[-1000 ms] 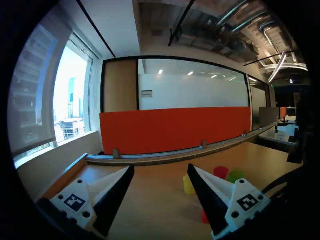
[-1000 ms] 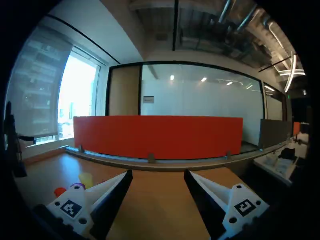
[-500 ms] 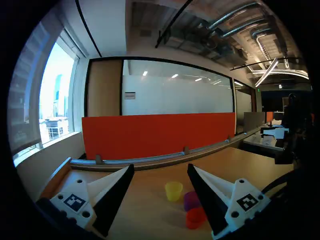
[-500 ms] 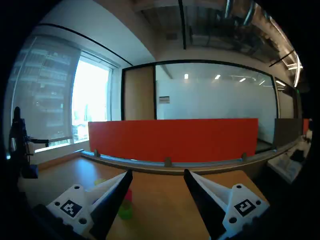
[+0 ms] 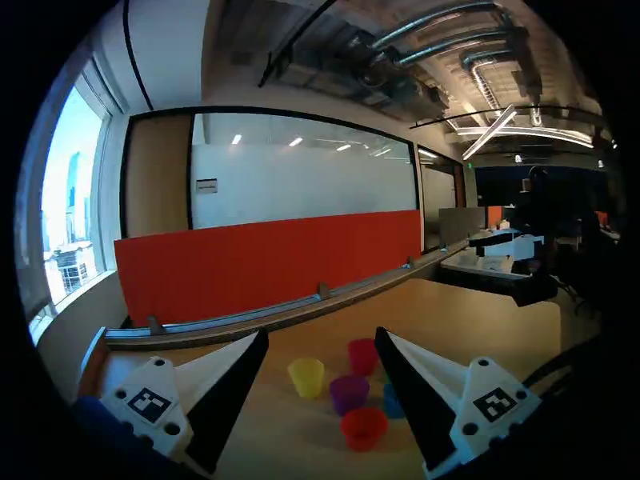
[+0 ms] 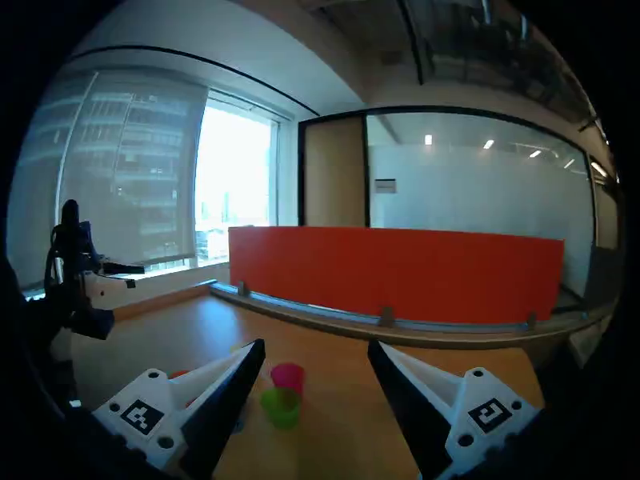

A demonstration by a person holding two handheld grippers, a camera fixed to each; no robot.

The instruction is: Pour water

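**Desk stock: six cups, two grippers**

1. Left gripper: I see its fingers spread wide apart, above the desk and touching no cup.
2. Cup cluster, left gripper view, well short of the far edge where the orange partition stands: yellow cup, pink cup, purple cup, red cup, and a blue cup partly hidden behind a finger.
3. Right gripper: fingers likewise apart, off the cups.
4. Right gripper view: green cup just in front of the pink cup, both upright.
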